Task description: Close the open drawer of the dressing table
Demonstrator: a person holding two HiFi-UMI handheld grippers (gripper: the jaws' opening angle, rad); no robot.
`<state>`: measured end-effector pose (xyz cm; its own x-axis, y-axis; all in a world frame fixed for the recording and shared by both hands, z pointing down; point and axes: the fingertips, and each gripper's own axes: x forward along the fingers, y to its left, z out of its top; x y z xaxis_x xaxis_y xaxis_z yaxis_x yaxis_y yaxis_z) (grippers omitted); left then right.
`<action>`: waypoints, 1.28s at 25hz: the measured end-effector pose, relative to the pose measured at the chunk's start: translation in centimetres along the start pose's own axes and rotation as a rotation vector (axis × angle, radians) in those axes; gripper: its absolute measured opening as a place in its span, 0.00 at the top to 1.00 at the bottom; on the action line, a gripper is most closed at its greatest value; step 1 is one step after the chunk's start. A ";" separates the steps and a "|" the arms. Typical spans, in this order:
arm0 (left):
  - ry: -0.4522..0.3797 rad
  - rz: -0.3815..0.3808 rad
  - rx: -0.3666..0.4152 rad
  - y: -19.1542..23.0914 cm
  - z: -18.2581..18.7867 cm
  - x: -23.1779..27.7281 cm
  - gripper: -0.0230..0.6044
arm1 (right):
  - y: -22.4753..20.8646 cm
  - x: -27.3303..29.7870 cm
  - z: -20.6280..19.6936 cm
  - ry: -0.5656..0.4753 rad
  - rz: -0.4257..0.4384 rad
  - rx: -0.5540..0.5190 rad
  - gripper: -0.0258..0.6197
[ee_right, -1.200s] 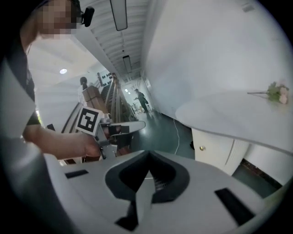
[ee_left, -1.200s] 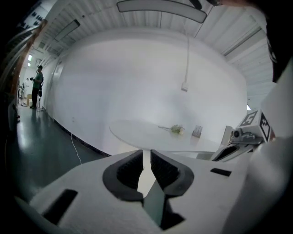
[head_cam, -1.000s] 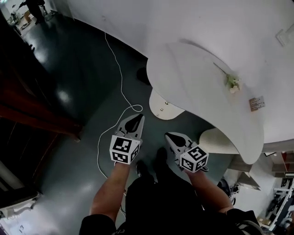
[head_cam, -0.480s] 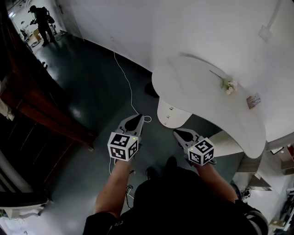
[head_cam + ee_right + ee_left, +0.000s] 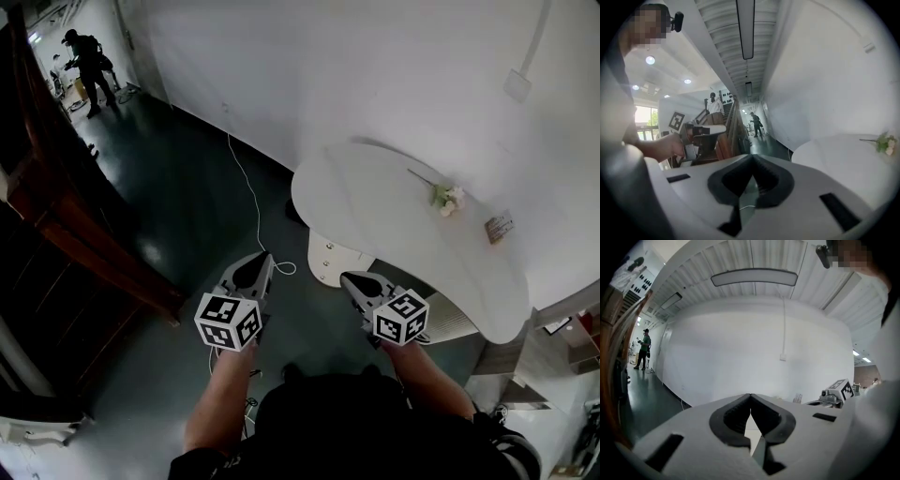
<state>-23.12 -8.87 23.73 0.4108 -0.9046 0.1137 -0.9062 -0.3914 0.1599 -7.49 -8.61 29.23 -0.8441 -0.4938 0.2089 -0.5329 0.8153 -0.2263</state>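
The white dressing table stands against the wall, and its rounded drawer with two small knobs sticks out from under the top's near-left edge. My left gripper is shut and empty, held over the dark floor to the left of the drawer. My right gripper is also shut and empty, just in front of the drawer and apart from it. In the left gripper view the left gripper has its tips together and faces the white wall. In the right gripper view the right gripper has its tips together, with the table top at right.
A small flower and a card lie on the table top. A white cable trails over the floor. A dark wooden stair rail fills the left. A ribbed white piece sits under the table's right end. A person stands far off.
Both grippers have risen and stayed shut. The head view has tipped up toward the wall, so the table sits higher in the picture. The drawer stands out as before.
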 end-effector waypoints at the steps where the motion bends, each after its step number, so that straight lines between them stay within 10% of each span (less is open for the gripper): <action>1: 0.003 0.006 0.007 -0.9 -0.1 0.3 0.96 | -0.4 -1.0 0.3 -0.011 0.004 -0.007 0.95; 17: 0.017 0.055 -0.046 -20.3 -2.4 10.2 0.96 | -13.6 -21.7 4.1 -0.166 0.084 -0.002 0.95; 32: -0.001 0.057 0.107 -17.6 1.9 8.8 0.96 | -12.4 -19.8 8.3 -0.195 -0.015 -0.152 0.96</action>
<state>-3.78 -10.28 20.10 0.3582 -0.9261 0.1184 -0.9336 -0.3550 0.0479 15.35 -11.50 20.04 -0.8397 -0.5428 0.0197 -0.5426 0.8366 -0.0754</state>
